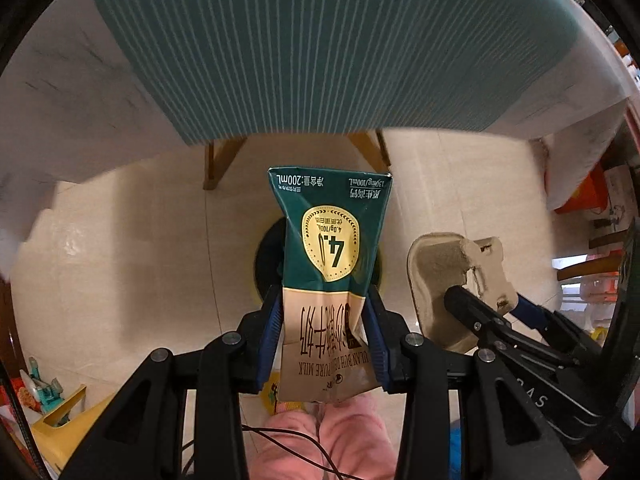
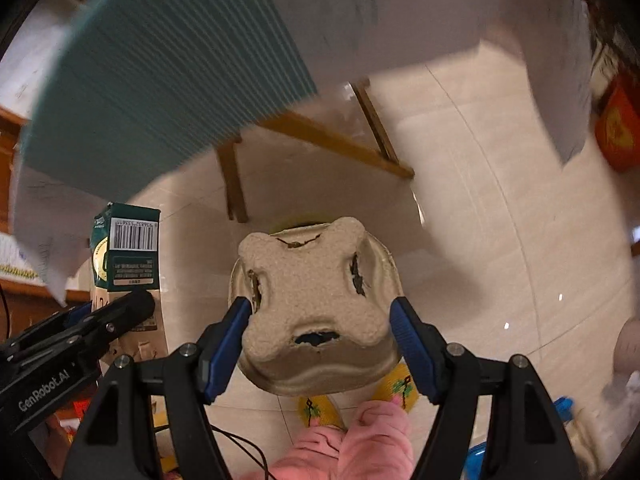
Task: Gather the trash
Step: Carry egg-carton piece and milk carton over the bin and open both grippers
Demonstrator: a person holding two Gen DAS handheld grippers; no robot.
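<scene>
A crushed green and beige milk carton (image 1: 332,240) is pinched between the blue pads of my left gripper (image 1: 325,304), which points down at the floor. My right gripper (image 2: 320,312) is shut on a grey-brown pulp cup tray (image 2: 312,288), its pads pressing on both sides. Each view shows the other hand: the tray (image 1: 436,264) and right gripper (image 1: 488,300) sit to the carton's right, the carton (image 2: 128,248) and left gripper (image 2: 110,310) to the tray's left. A dark round bin (image 1: 269,260) with a yellow rim stands on the floor below, mostly hidden behind the carton.
A table with a teal striped mat (image 1: 320,48) and a white cloth hangs over the top of both views, on wooden legs (image 1: 218,164). Pink trouser legs (image 1: 320,440) and yellow slippers (image 2: 400,392) are at the bottom. A yellow stool (image 1: 60,420) stands lower left.
</scene>
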